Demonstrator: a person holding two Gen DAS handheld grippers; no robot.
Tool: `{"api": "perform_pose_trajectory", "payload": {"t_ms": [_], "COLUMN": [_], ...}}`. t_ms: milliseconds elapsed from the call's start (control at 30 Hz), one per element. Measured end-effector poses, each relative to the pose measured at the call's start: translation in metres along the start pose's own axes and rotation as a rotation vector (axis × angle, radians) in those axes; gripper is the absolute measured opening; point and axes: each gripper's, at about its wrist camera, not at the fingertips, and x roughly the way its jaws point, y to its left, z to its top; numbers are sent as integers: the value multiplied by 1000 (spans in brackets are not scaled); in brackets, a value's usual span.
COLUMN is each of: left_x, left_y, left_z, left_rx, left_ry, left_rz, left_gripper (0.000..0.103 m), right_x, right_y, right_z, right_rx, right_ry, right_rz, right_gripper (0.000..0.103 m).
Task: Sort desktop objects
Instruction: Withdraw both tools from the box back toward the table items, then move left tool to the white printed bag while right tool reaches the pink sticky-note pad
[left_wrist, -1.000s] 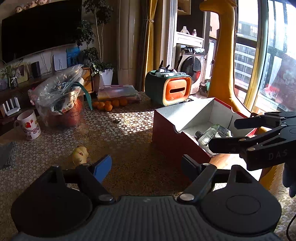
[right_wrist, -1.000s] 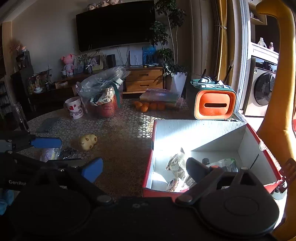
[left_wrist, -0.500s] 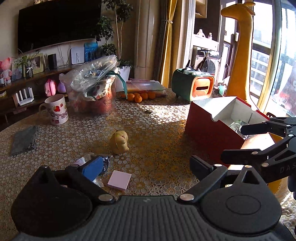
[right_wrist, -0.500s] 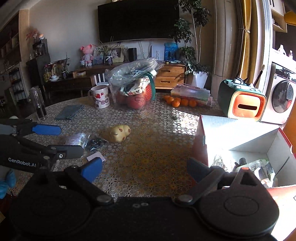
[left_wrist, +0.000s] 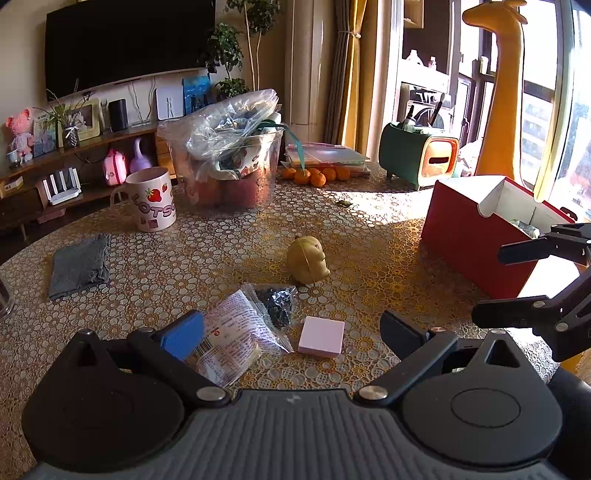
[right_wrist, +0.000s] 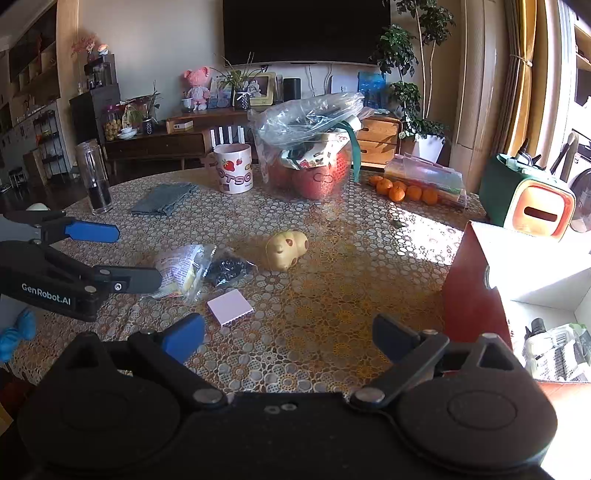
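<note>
Fingers of left gripper (left_wrist: 291, 334) and right gripper (right_wrist: 288, 338) spread wide, gripping nothing.
Just beyond left fingers: printed clear plastic packet (left_wrist: 232, 338) beside blue pad, flat pink square block (left_wrist: 321, 336) between.

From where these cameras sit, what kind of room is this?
Most likely a home living room: a wall-mounted television above a wooden sideboard, a strawberry mug on a patterned dining table, and a washing machine beyond.
</note>
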Motion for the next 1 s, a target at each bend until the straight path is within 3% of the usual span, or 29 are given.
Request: {"api": "perform_pose_trajectory", "payload": {"t_ms": [400, 1000], "left_x": [23, 87], "left_y": [43, 52], "left_z": [-19, -27], "left_rx": [18, 126], "left_ry": [8, 55], "left_rz": [-3, -26], "left_gripper": [102, 102], "right_x": [40, 111], "right_y": [16, 38], "right_z": [-2, -3], "right_rx": [-24, -142], "right_ry": [49, 123], "right_rz": [28, 66], "right_gripper": [97, 93]}}
